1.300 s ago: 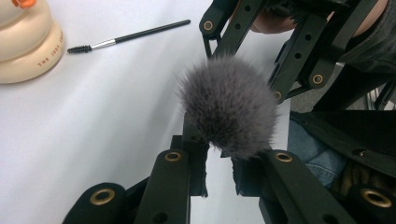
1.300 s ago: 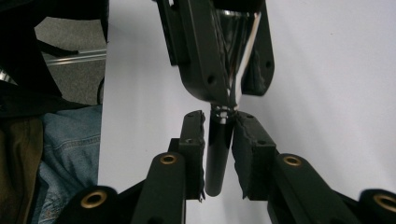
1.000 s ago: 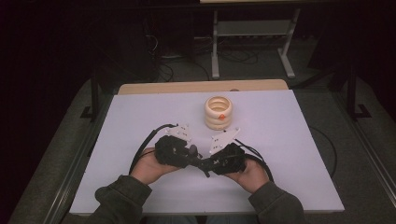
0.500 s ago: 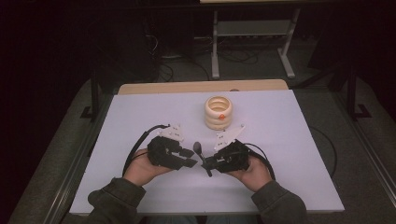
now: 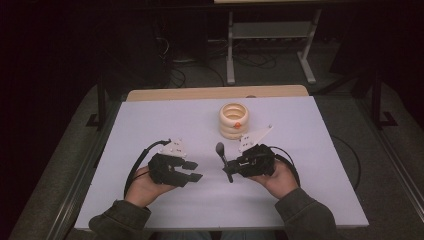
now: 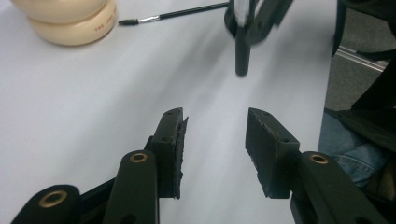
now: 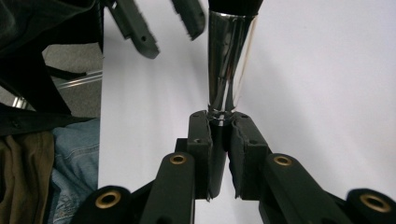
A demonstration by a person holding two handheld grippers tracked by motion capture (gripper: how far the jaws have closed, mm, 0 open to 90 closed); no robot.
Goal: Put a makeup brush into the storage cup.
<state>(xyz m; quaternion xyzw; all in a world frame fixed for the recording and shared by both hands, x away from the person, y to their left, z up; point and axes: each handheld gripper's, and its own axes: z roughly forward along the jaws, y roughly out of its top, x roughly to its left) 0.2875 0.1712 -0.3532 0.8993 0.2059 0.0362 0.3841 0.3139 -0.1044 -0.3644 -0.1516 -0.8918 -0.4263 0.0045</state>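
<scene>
Between the right gripper's (image 7: pixel 219 140) pads sits a brush (image 7: pixel 229 70) (upright).

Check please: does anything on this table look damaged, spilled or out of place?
Little stands out. The left gripper has ragged, chipped pad edges. A thin spoolie brush lies loose beside the cream ring stack. The right gripper holds a makeup brush firmly. No spill.

Both forearms come in from the near edge, sleeves to the wrists, hands (image 5: pixel 145 185) cupped under the tools. Our left tongs (image 5: pixel 192 171) sit low over the table, jaws spread wide with nothing between them, pointing toward the right hand (image 5: pixel 280 177). Our right tongs (image 5: pixel 231 168) point back at them, jaws pinched tight. The two tools face each other, near but apart. A cable loops from each.
</scene>
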